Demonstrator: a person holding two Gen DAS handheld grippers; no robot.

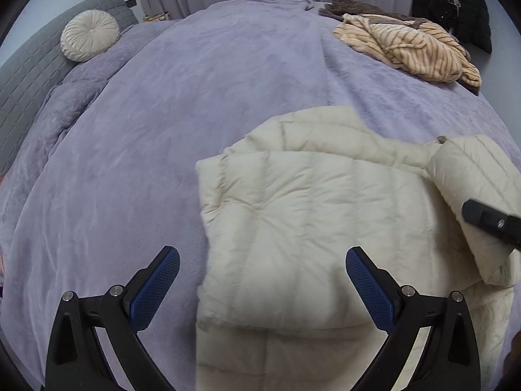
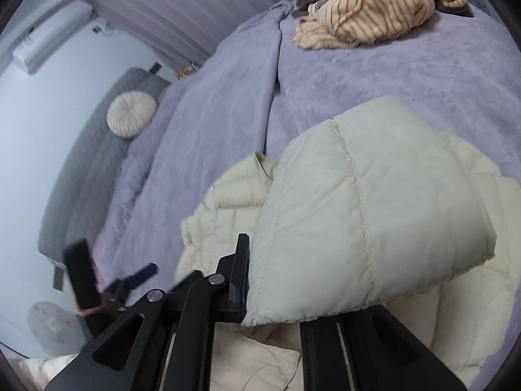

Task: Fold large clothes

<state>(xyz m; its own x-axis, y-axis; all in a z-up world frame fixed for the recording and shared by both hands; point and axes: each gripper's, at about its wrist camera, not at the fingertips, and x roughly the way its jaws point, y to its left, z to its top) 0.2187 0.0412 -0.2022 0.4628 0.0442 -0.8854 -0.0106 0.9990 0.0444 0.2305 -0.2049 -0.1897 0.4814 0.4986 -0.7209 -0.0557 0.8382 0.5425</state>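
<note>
Right wrist | right gripper (image 2: 257, 277) fingers (image 2: 242, 270) pinch cream jacket (image 2: 358, 195) sleeve

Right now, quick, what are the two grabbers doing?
Left gripper: open, holding nothing.
Right gripper: shut on a fold of the cream puffy jacket.

I find no text, label, brand, number or sign that I can read in either wrist view. The white wall-mounted air conditioner (image 2: 49, 37) has a small dark mark on its casing, but it is too small and blurred for me to make out.
</note>
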